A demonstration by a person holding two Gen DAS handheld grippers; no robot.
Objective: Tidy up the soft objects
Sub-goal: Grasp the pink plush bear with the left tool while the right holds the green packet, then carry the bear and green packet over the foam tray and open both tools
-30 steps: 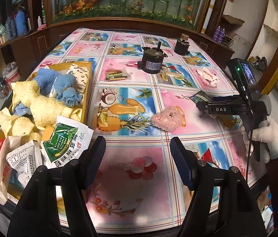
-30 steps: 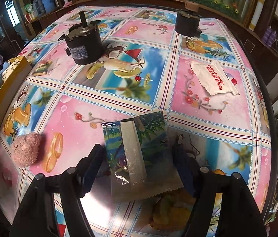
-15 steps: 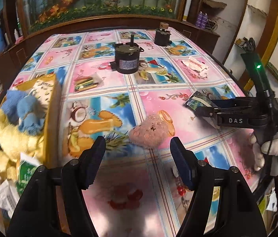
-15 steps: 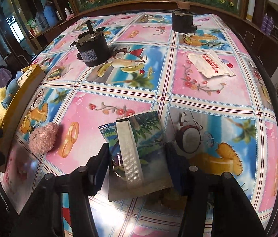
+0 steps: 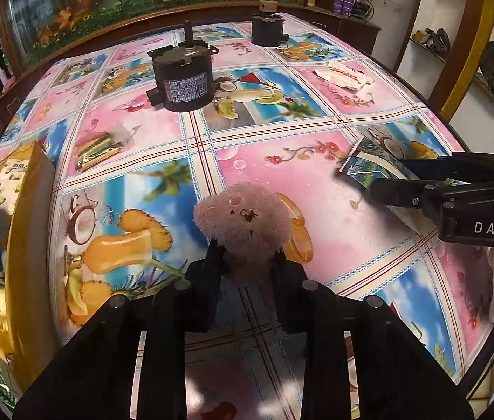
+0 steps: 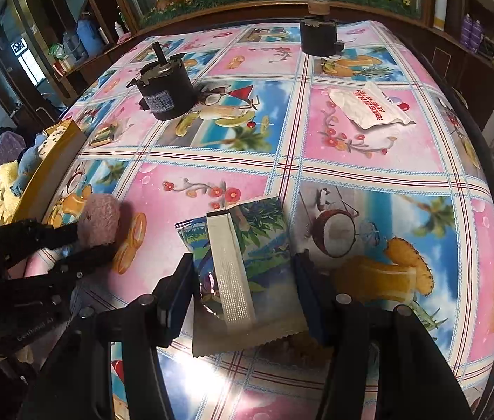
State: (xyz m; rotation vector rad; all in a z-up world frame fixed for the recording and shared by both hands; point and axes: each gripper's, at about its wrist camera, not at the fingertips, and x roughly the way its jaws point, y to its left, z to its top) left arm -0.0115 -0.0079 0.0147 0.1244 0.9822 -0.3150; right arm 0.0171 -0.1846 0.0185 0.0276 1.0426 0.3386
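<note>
A pink plush bear head [image 5: 243, 220] lies on the patterned tablecloth. My left gripper [image 5: 247, 257] is shut on its near edge; it also shows in the right wrist view [image 6: 87, 241], with the plush [image 6: 101, 218] between its fingers. A blue-green foil packet [image 6: 240, 255] lies flat between the fingers of my right gripper [image 6: 243, 280], which touch its sides. The right gripper shows in the left wrist view [image 5: 369, 182] on the packet [image 5: 366, 164].
A yellow box [image 5: 26, 210] at the left holds blue and yellow plush. Two black motors [image 5: 182, 82] [image 5: 268, 29] stand at the back. A white sachet [image 6: 369, 105] and a small clear packet [image 5: 100, 145] lie on the table.
My left gripper moved forward to the pink plush and shut on it. My right gripper narrowed around the foil packet.
</note>
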